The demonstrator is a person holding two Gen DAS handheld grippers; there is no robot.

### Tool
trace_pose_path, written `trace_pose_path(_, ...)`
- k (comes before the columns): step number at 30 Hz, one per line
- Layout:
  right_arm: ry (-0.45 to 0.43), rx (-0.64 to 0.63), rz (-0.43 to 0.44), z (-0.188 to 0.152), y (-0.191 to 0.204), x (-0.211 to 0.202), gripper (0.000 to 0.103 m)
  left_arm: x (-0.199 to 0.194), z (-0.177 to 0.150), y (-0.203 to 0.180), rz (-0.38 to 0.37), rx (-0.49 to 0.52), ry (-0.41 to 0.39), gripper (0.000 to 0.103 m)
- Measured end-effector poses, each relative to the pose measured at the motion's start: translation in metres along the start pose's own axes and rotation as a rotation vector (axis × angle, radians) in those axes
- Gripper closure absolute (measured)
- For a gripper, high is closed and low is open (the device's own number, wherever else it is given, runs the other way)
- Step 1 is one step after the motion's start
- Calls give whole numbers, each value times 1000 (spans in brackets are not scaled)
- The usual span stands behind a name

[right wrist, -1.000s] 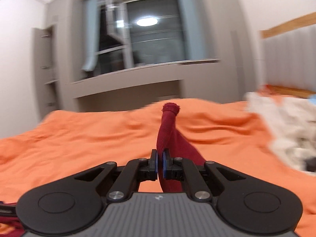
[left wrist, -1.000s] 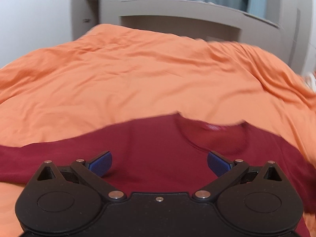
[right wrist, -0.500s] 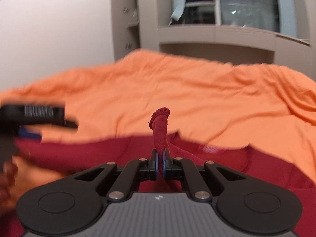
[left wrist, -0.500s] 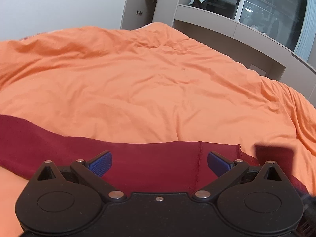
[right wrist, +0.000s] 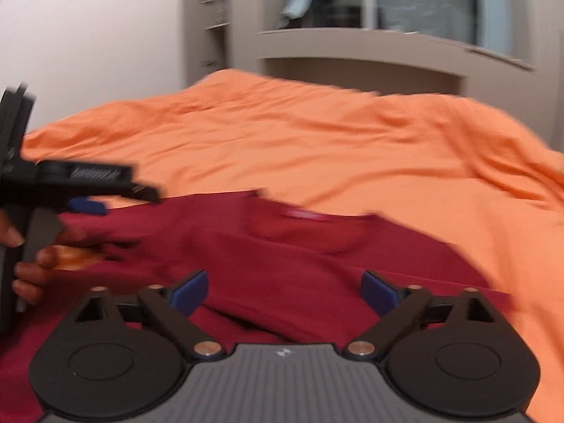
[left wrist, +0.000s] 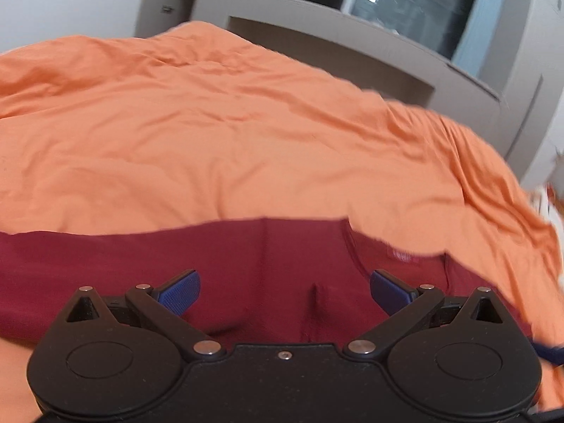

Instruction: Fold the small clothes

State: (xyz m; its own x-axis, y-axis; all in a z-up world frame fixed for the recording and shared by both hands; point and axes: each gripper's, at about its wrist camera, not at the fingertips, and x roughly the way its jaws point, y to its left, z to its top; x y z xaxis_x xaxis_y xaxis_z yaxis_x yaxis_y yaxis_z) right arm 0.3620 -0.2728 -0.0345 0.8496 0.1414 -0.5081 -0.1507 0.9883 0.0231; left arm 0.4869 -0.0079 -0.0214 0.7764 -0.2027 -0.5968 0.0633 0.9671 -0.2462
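A dark red T-shirt (left wrist: 246, 264) lies spread on the orange bedspread (left wrist: 246, 134), its neckline with a small label (left wrist: 400, 254) toward the right. My left gripper (left wrist: 283, 294) is open and empty just above the shirt. In the right wrist view the same shirt (right wrist: 282, 257) lies flat with its collar (right wrist: 303, 215) ahead. My right gripper (right wrist: 283, 290) is open and empty over the shirt. The left gripper with the hand holding it (right wrist: 53, 194) shows at the left edge there.
The orange bedspread (right wrist: 335, 148) stretches far ahead. A grey window bench and window (left wrist: 352, 35) stand behind the bed. A white wall and shelf (right wrist: 105, 35) are at the left. Pale fabric (left wrist: 553, 204) shows at the right edge.
My right gripper has opened and let go of the red shirt fabric it was pinching, and the shirt now lies flat. The left gripper stayed open and shifted over the shirt.
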Motion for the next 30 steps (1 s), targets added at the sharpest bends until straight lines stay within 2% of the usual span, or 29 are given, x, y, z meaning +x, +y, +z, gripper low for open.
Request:
trace_pose_path(3,11,70,-147,-14,-42,-18,1,16,-8,-15,48,70,44,0)
trace_pose_path(6,74,118,-303,-32,-74,-26,0,29,-16,-23,123,135,100,1)
trace_pose_path(11,132,184,-369,-65,-93,-39,0,40,-20,-18,152,148,151,1)
trace_pose_path(15,139,139,-399,-79,-84,-34,0,46,-22,-18,171,162,169,1)
trace_pose_path(20,84,50,-537,-76,-68,-7,0,49,-26,-22,196,196,184,1)
trace_pose_path(25,48,73,-707,-79,-67,-9,0,49,-27,-23,203,202,186,1)
trace_pose_path(28,55,109,-755,-85,-73,-12,0,51,-28,-23,209,207,194,1)
trace_pose_path(30,68,126,-752,-86,-77,-12,0,52,-28,-24,215,213,197,1)
